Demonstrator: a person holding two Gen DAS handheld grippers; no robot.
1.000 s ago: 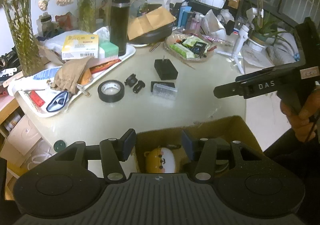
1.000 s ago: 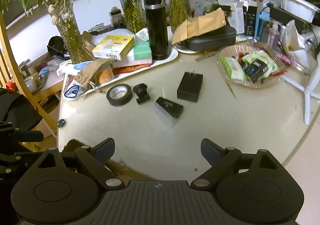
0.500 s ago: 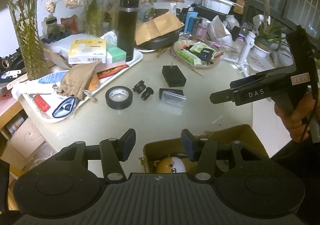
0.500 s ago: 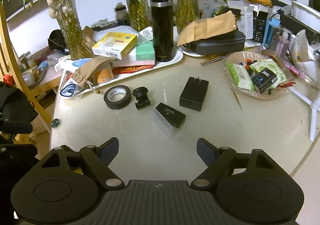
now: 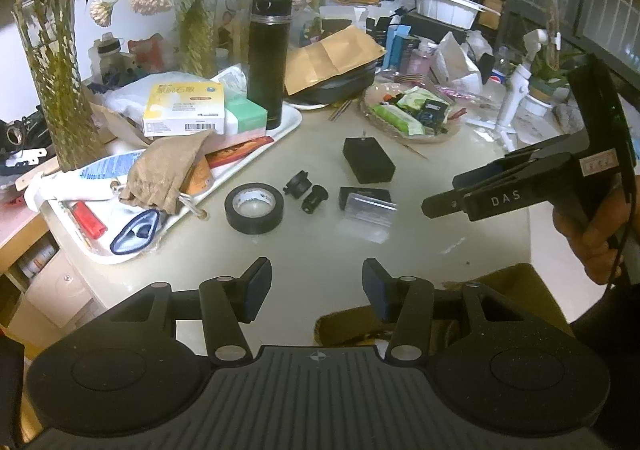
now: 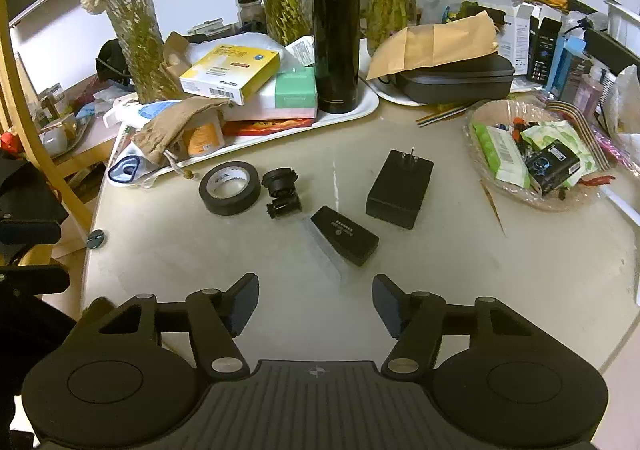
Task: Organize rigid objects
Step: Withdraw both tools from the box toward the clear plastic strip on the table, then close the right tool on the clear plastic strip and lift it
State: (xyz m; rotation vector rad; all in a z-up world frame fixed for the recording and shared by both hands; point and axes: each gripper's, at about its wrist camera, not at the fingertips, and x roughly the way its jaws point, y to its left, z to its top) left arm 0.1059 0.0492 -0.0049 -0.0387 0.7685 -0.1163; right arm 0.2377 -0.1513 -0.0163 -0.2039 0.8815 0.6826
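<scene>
Right claw point(image 6: 316, 302) empty, just been closing partway; left claw point(image 5: 316, 290) part-open, empty. Advance toward 12 o'clock, straddle black case point(image 6: 345, 241) squarely, then pinch.

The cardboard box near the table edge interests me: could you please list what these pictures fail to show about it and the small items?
- Cardboard box, left wrist view: its inside is hidden behind the left hand-held gripper.
- Black case, right wrist view: label print too small.
- Two small black parts: what they are is unclear.
</scene>
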